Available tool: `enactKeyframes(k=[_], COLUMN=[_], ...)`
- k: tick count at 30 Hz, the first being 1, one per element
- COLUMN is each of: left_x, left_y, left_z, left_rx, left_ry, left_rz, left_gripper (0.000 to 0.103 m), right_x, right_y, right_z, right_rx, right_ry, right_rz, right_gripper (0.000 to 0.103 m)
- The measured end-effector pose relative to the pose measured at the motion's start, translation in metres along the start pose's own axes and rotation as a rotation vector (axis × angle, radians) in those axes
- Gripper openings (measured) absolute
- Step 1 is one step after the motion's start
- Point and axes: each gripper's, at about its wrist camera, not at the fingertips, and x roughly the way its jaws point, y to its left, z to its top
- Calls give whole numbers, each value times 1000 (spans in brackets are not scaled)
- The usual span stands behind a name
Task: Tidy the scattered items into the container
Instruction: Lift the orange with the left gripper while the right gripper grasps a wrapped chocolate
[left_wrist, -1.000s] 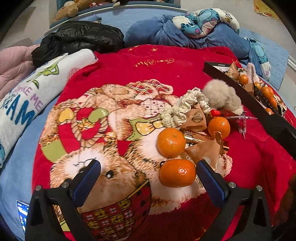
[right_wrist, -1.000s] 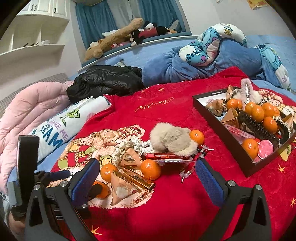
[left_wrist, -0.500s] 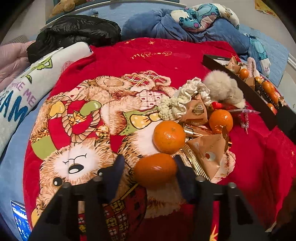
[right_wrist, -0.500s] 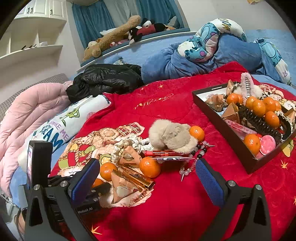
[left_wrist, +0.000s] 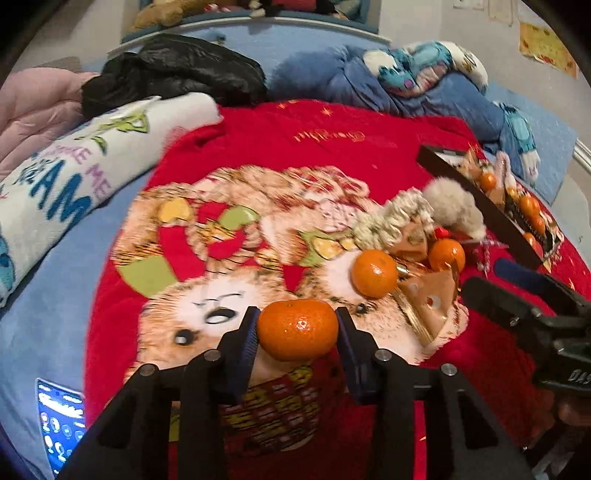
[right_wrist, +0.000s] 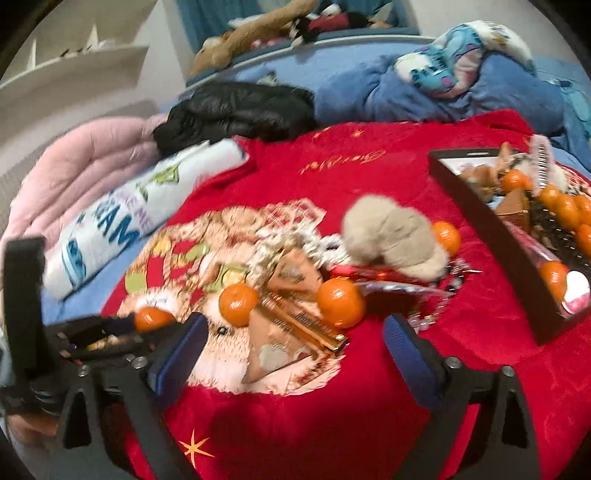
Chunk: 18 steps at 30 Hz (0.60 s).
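1. Left wrist view: my left gripper (left_wrist: 297, 332) is closing, fingers (left_wrist: 248, 334) pressing a mandarin (left_wrist: 297, 328) above the red blanket (left_wrist: 332, 147); the black box (left_wrist: 476, 201) sits far right.
2. Right wrist view: my right gripper (right_wrist: 293, 349) has wide fingers (right_wrist: 179, 347) closing slightly, nothing gripped, over a wrapped triangular packet (right_wrist: 273, 343); the box (right_wrist: 491, 229) lies right.

Mandarin (left_wrist: 297, 329): glossy, dimpled peel. Red blanket (left_wrist: 332, 147): soft, matt plush cloth. Jacket (left_wrist: 173, 74): shiny black fabric. Pompom (right_wrist: 391, 232): fluffy fur. Box (right_wrist: 480, 206): matt black wall.
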Motion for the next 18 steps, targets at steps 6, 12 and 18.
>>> enactKeyframes(k=[6, 12, 18], left_x=[-6, -9, -11], left_y=[19, 18, 13], left_z=[0, 1, 0], left_rx=[-49, -52, -59], left_ry=[-5, -13, -14], left_rz=[24, 33, 34], left_gripper=[42, 42, 42], right_x=[11, 25, 36], right_y=[12, 24, 21], right_z=[-1, -4, -5], right_rx=[-55, -123, -121], right_ry=[45, 97, 130], right_rz=[-19, -30, -41], right_gripper=[90, 77, 72])
